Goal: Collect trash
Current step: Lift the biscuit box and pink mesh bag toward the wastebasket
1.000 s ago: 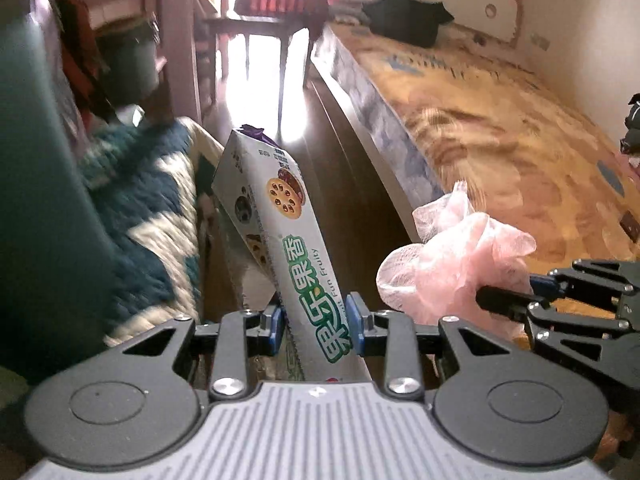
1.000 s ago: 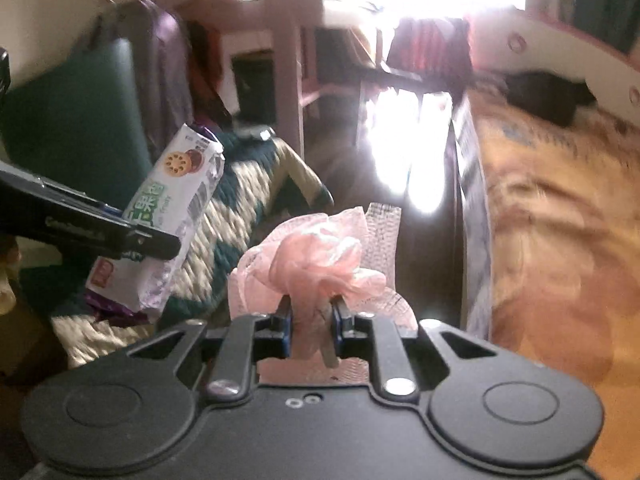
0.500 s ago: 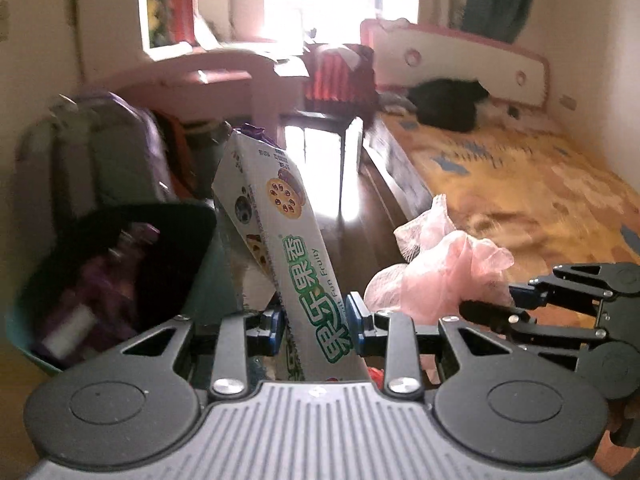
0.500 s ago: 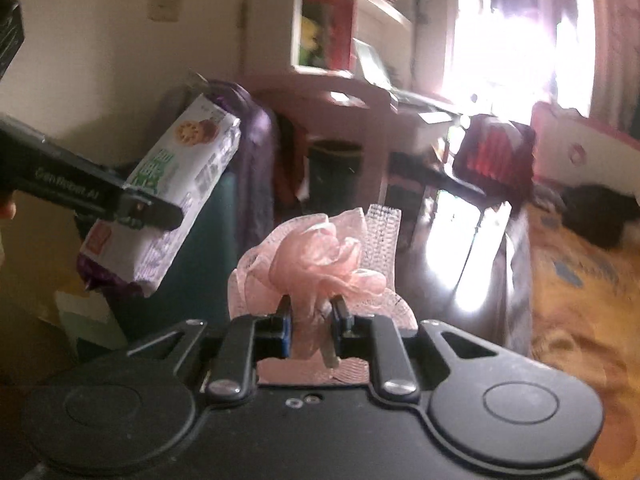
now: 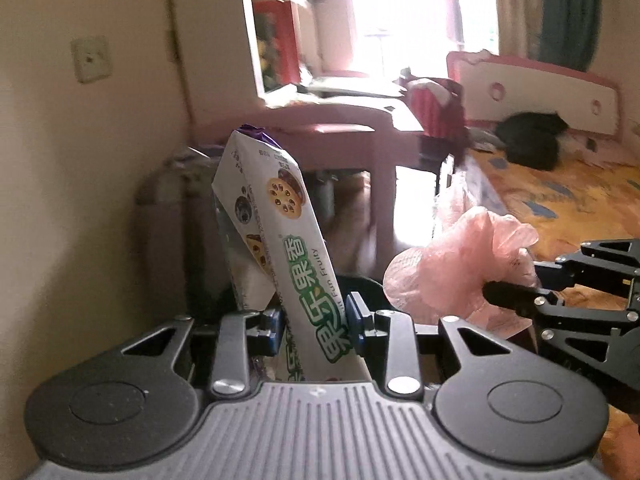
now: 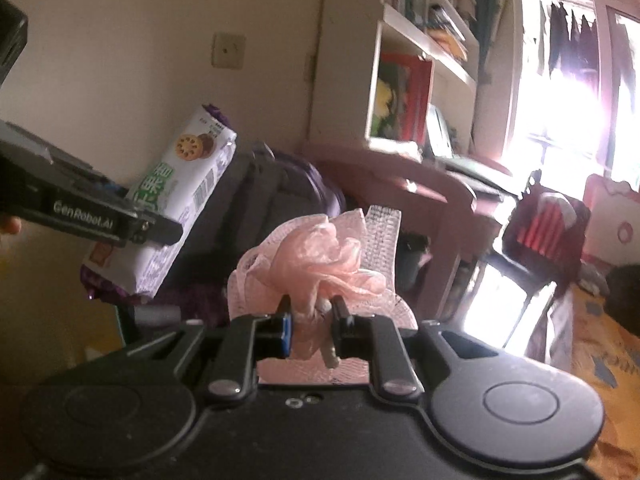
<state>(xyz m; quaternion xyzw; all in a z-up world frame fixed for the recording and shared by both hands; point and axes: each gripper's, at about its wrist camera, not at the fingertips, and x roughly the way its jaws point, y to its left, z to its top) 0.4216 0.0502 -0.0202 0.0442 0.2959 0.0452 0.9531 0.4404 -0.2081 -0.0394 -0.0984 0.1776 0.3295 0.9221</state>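
A white biscuit packet [image 5: 294, 256] with green lettering and a purple end is clamped between the blue-padded fingers of the left tongs [image 5: 316, 318]. The packet is held tilted, its upper end leaning away to the left, above a dark rim just visible behind the fingers. In the right wrist view the same packet [image 6: 180, 196] is seen at the left, gripped crosswise by the left tongs [image 6: 160, 232], in front of a cream wall with a wall socket [image 6: 228, 51].

A crumpled pink mesh wrapper [image 6: 320, 256] is pinched by the right tongs [image 6: 312, 320], with the bundle bulging above and around the fingertips and a strip of white netting standing up behind it. In the left wrist view the wrapper [image 5: 452, 276] is held just to the right of the packet, without touching it, by the right tongs [image 5: 504, 294] reaching in from the right edge.

Behind both, a pink counter [image 5: 320, 128] stands under a bookshelf [image 6: 420, 80], and a bed [image 5: 560, 200] with an orange patterned cover lies to the right, with a dark bundle [image 5: 528, 142] near its headboard.
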